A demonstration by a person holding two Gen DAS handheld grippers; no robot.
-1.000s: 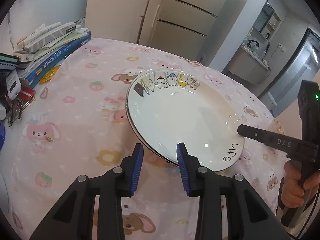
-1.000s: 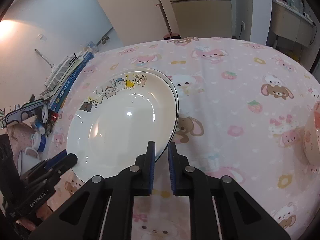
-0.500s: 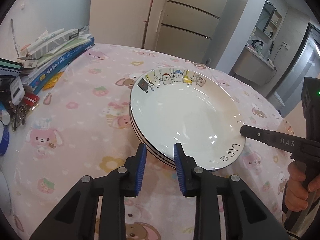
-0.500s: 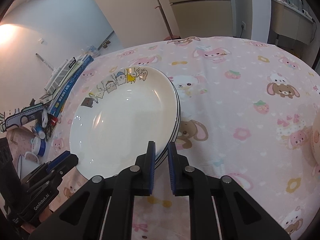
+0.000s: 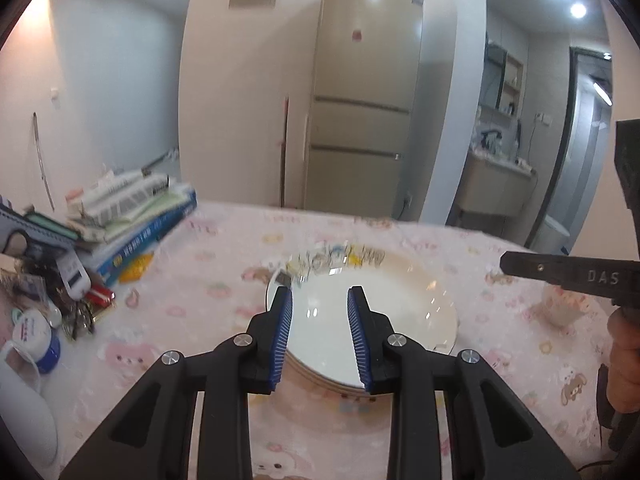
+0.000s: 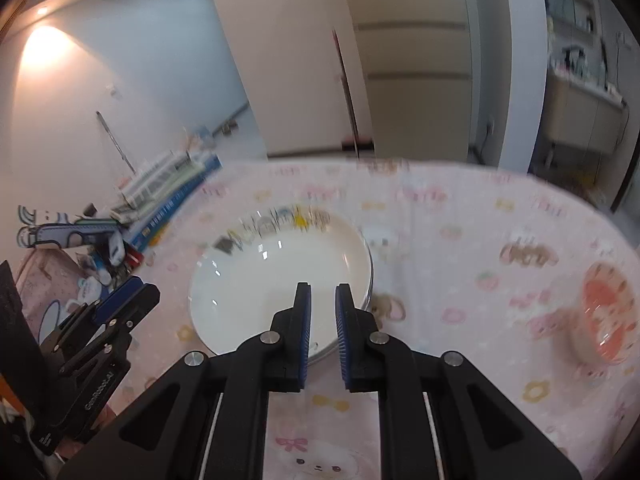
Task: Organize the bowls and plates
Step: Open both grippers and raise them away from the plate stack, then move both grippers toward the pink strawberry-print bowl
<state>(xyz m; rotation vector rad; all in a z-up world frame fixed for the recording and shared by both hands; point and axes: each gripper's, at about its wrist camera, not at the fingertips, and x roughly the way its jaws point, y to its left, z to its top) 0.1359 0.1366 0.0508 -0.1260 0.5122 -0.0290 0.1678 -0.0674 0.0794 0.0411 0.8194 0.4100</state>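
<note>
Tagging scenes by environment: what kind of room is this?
Likely a home dining area beside a kitchen: a tall fridge, a table under a pink cartoon tablecloth holding stacked plates, and a sink counter through the archway.

left gripper slightly parted, right gripper closed — both empty

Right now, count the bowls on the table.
1: a pink patterned bowl at the table's right side, apart from the white plate stack. Others may sit outside view.

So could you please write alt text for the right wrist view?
The right gripper, shut and empty, hangs over stacked white plates on a pink tablecloth. The left gripper shows at left, a pink bowl at right, books behind.
</note>
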